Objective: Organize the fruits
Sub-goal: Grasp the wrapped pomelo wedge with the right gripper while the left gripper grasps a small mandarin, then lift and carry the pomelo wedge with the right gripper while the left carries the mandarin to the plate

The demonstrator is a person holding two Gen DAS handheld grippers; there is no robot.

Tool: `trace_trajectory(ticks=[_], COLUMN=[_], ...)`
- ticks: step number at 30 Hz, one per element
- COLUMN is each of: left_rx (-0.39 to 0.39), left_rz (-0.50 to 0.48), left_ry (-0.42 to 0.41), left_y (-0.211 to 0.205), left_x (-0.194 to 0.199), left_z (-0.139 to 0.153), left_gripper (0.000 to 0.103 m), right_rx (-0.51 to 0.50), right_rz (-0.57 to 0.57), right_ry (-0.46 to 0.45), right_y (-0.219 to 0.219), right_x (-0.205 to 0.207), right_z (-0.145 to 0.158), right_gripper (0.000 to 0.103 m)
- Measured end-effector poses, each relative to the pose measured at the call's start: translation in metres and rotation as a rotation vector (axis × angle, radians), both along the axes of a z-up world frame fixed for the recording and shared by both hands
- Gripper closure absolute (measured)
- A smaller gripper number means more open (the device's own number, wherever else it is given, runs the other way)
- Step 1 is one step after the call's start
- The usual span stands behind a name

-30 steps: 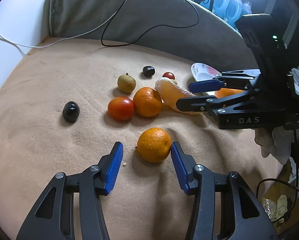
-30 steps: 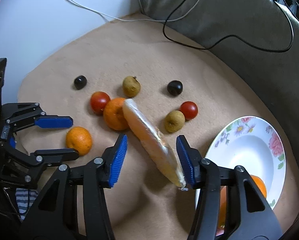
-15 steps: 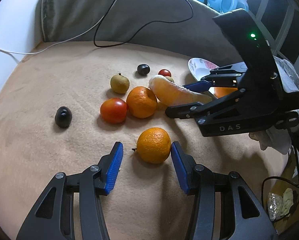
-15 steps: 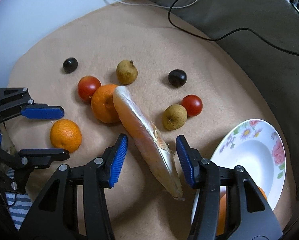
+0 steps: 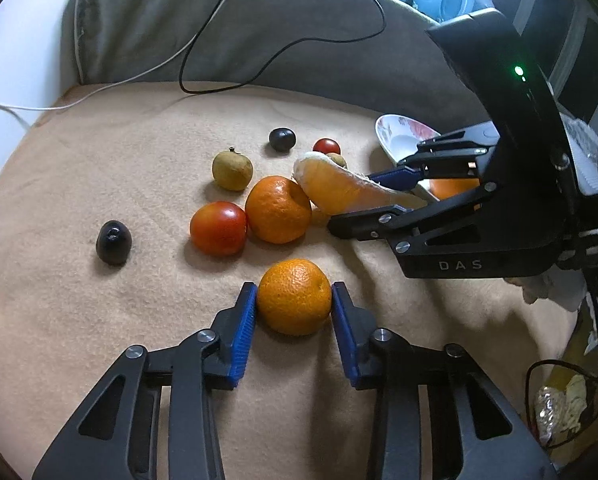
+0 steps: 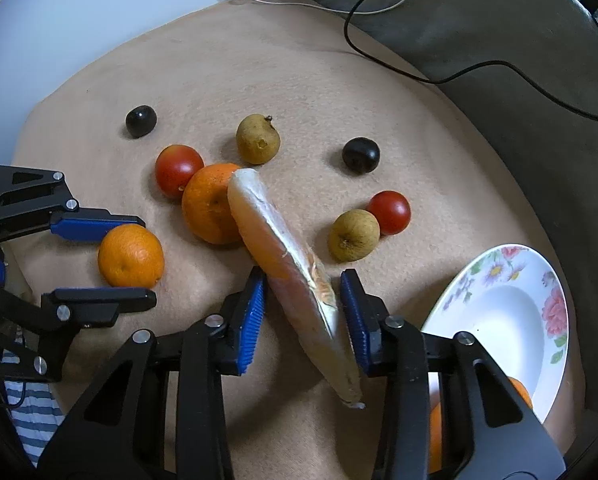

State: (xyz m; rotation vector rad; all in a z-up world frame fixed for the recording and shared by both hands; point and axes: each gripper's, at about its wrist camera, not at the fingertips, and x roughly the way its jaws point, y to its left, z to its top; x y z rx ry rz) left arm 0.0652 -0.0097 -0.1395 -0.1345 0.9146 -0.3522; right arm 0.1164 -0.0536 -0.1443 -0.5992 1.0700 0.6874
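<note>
On the tan blanket lies an orange [image 5: 294,296], and my left gripper [image 5: 293,285] is closing on it, both blue pads against its sides. It also shows at the left of the right wrist view as the orange [image 6: 130,256] between the left gripper [image 6: 146,258] fingers. A long peeled orange-and-white fruit wedge [image 6: 275,240] leans on a second orange [image 6: 209,208]. My right gripper [image 6: 303,272] is closing around the wedge's lower half, with the pads at its sides. A floral plate [image 6: 511,320] sits at the right with an orange [image 6: 519,392] on its near edge.
Loose on the blanket are a large tomato [image 5: 218,227], a small tomato [image 6: 391,212], two brown round fruits [image 6: 257,144] [image 6: 353,236] and two dark plums [image 6: 140,121] [image 6: 361,155]. A grey cushion [image 5: 219,20] with cables runs along the back.
Both grippers' jaws have narrowed: the left pads came in onto the orange, the right pads onto the wedge. Neither hand has shifted much.
</note>
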Motion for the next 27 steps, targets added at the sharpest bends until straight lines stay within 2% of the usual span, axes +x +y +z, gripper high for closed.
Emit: trace_trajectory(ticks=[8,16,23,27], left_rx=[0.0,0.005,0.014,0.013], left_rz=[0.014,0.026,0.03,0.04], left_ry=[-0.009,-0.019,-0.021,-0.036], left_y=[0.002,0.003,0.002,0.007], left_x=[-0.004,-0.008,-0.011,-0.017], left_z=[0.002,0.006,0.005,0.011], left_gripper=[0.068,0.068,0.068,0.069], right_rx=[0.007,0.072,0.087,0.127], right_rz=[-0.019,-0.053,-0.077,-0.097], right_ry=[-0.015,-0.013,-0.023,-0.021], right_y=[-0.002,-0.011,-0.014,-0.018], right_x=[-0.005,-0.005,-0.004,-0.005], right_z=[0.002,0.014,0.012,0.018], right_gripper=[0.065,0.072,0.073,0.074])
